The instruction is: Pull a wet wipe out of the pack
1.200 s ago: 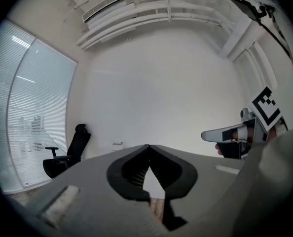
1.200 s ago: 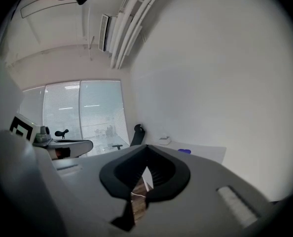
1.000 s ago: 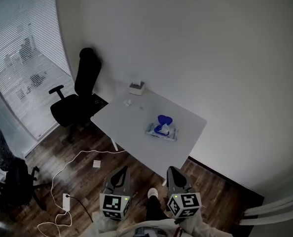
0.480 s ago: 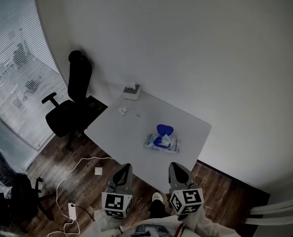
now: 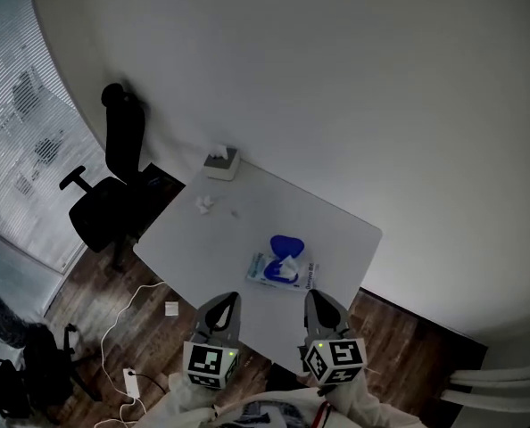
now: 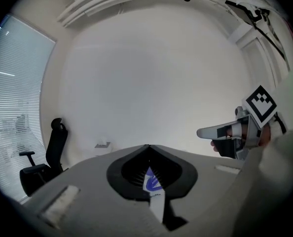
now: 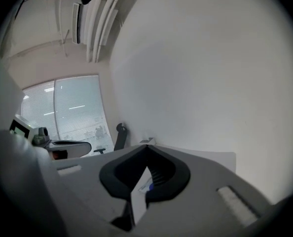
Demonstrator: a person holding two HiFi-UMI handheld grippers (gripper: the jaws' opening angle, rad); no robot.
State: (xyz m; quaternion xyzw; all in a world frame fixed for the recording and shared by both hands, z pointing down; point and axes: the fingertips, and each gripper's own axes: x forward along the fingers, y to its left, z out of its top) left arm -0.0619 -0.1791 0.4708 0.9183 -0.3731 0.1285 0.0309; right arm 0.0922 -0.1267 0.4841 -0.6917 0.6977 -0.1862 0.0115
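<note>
The wet wipe pack (image 5: 281,271) lies flat near the front of the white table (image 5: 336,226), its blue lid (image 5: 285,246) flipped open. My left gripper (image 5: 230,298) and right gripper (image 5: 310,294) hover side by side over the table's near edge, short of the pack. Both are shut and hold nothing. In the left gripper view the pack (image 6: 153,182) shows through the gap behind the closed jaws, and the right gripper (image 6: 201,132) is at the right. The right gripper view shows the pack (image 7: 145,187) the same way.
A tissue box (image 5: 220,161) stands at the table's far left corner, with a crumpled white scrap (image 5: 204,203) near it. A black office chair (image 5: 104,194) is left of the table. A white cable (image 5: 122,324) lies on the wooden floor.
The person has stepped closer: the table and pack have slid down the head view towards both grippers, whose tips now overlap the table's near edge. Both stay shut.
</note>
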